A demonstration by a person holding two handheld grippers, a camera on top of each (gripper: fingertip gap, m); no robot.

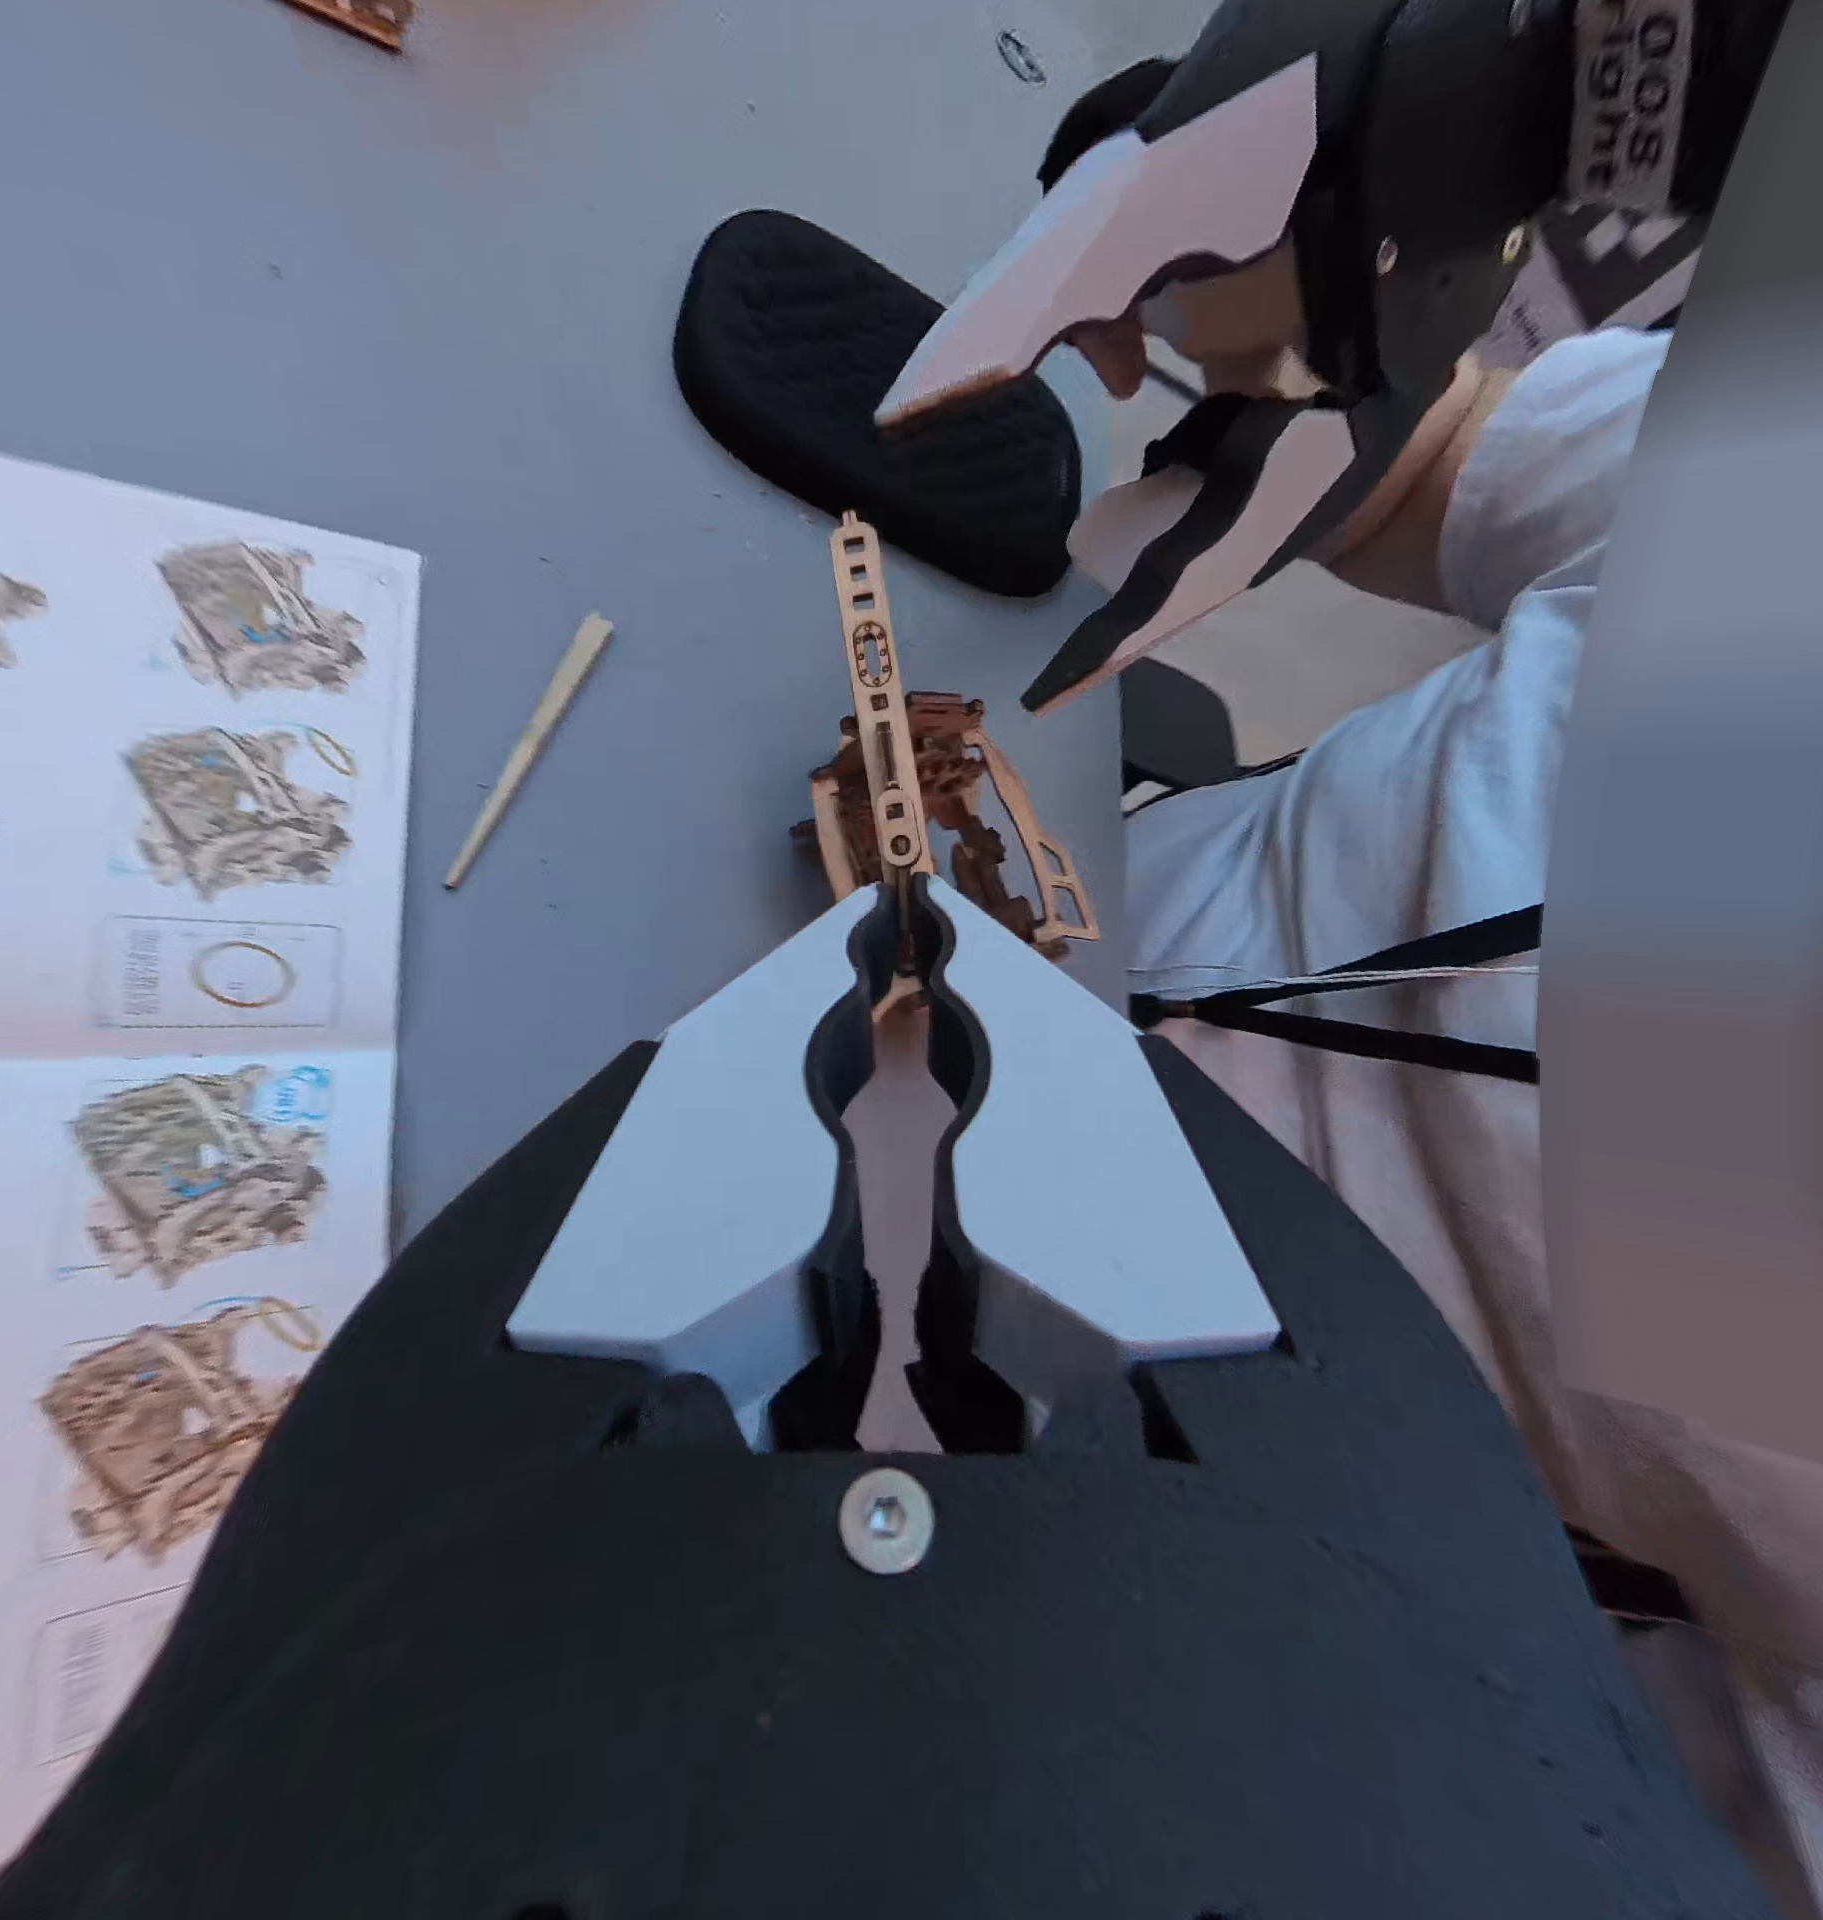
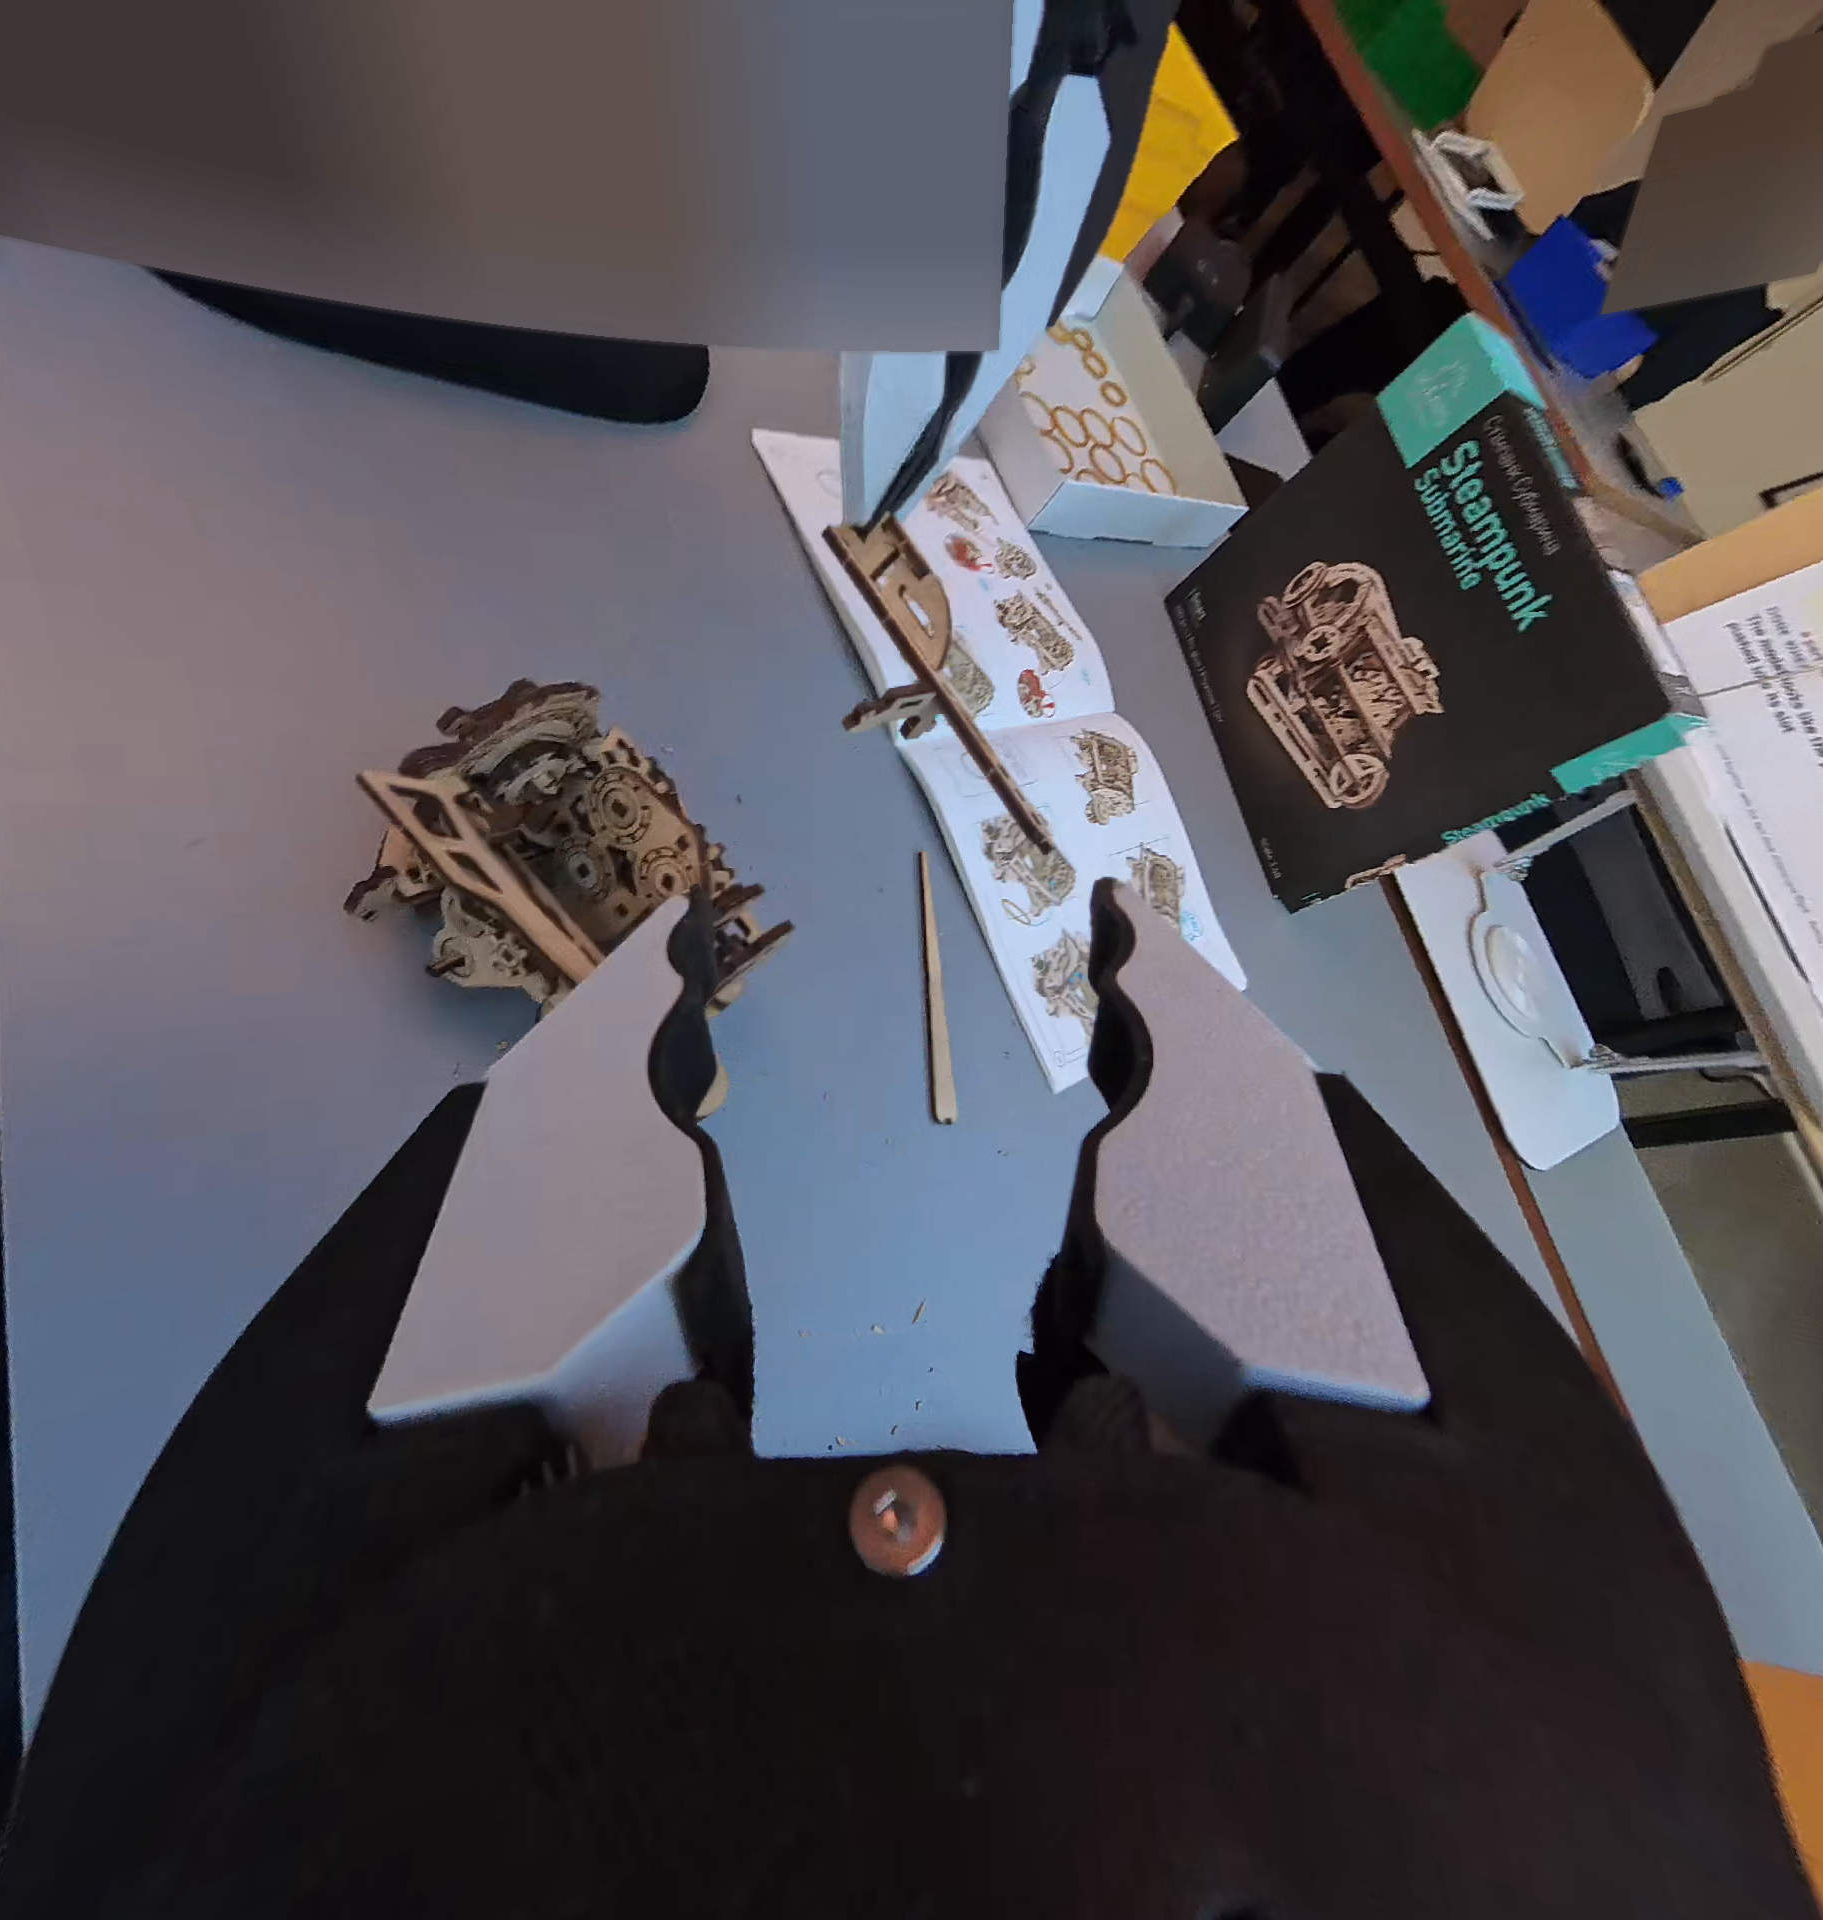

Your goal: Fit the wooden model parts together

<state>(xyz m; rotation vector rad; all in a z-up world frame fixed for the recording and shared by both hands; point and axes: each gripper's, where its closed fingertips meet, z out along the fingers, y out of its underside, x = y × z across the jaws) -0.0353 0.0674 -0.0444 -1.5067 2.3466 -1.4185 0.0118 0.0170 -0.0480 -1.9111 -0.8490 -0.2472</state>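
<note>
On the grey table (image 2: 211, 540) my left gripper (image 1: 909, 894) pinches a slotted wooden strip (image 1: 879, 707) above the wooden model (image 2: 548, 842); my right gripper (image 2: 891, 904) hangs spread. Cluttered shelves behind are blurred.

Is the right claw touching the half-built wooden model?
Apart. In the left wrist view the open right claw hangs above the half-built wooden model, grey table showing between them.

Thin laser-cut wood forms the half-built model (image 2: 554, 842) and the held strip (image 1: 879, 707). Matt grey tabletop (image 2: 211, 540); paper instruction booklet (image 2: 1052, 790); glossy cardboard box (image 2: 1426, 644); matt plastic tongs (image 2: 891, 914).
</note>
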